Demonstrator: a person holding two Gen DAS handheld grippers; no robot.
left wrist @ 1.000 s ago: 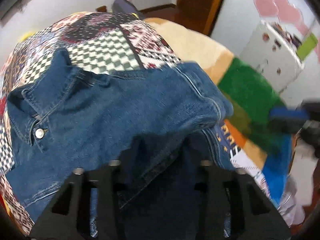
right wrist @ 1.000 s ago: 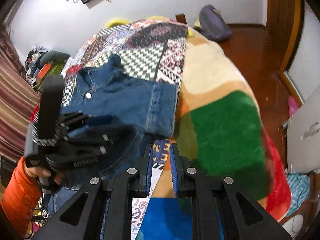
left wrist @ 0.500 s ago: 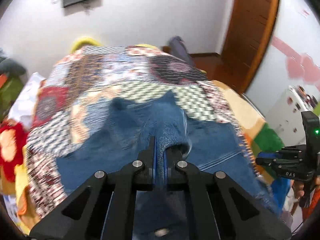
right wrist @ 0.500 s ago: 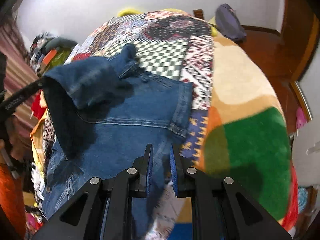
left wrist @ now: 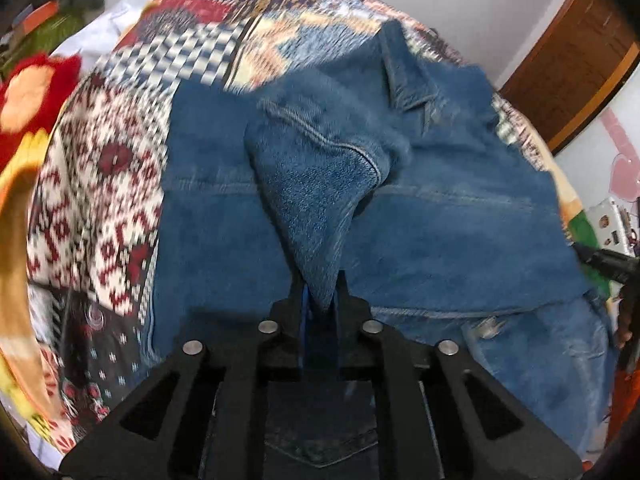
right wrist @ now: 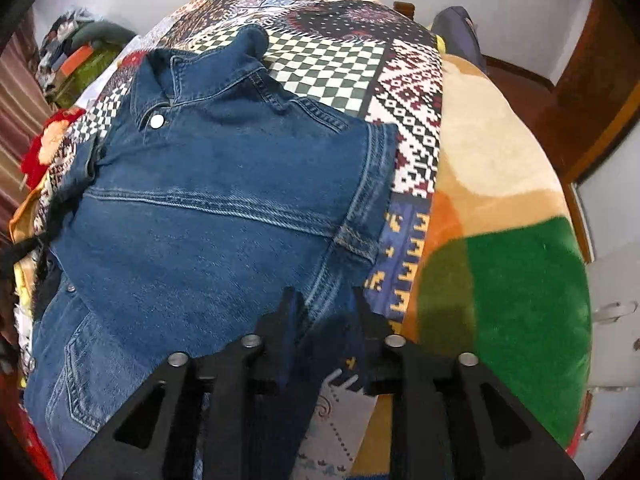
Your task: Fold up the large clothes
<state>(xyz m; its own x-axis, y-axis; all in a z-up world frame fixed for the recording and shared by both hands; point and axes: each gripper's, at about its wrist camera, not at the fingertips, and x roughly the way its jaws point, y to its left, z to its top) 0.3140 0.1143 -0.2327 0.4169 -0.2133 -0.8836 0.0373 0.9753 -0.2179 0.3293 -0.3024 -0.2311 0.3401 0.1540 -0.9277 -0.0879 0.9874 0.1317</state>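
A blue denim jacket lies back-up and spread across a patchwork bedspread, collar at the far end. My left gripper has a folded denim sleeve pinched between its pads, raised over the jacket's back; its jaws are opening. In the right wrist view the jacket fills the left half. My right gripper hovers at the jacket's near right edge, jaws opening, with the denim lying loose beneath the gap. A black part of the right gripper shows at the right edge.
A plush blanket in cream, orange and green covers the bed's right side. A heap of clothes sits at the far left. A dark bag lies beyond the bed. A wooden door stands at the right.
My left gripper closed on the sleeve and swung it leftward, rolling as it went. My right gripper's jaws, shut on the jacket's edge before, have parted, and the denim lies flat.
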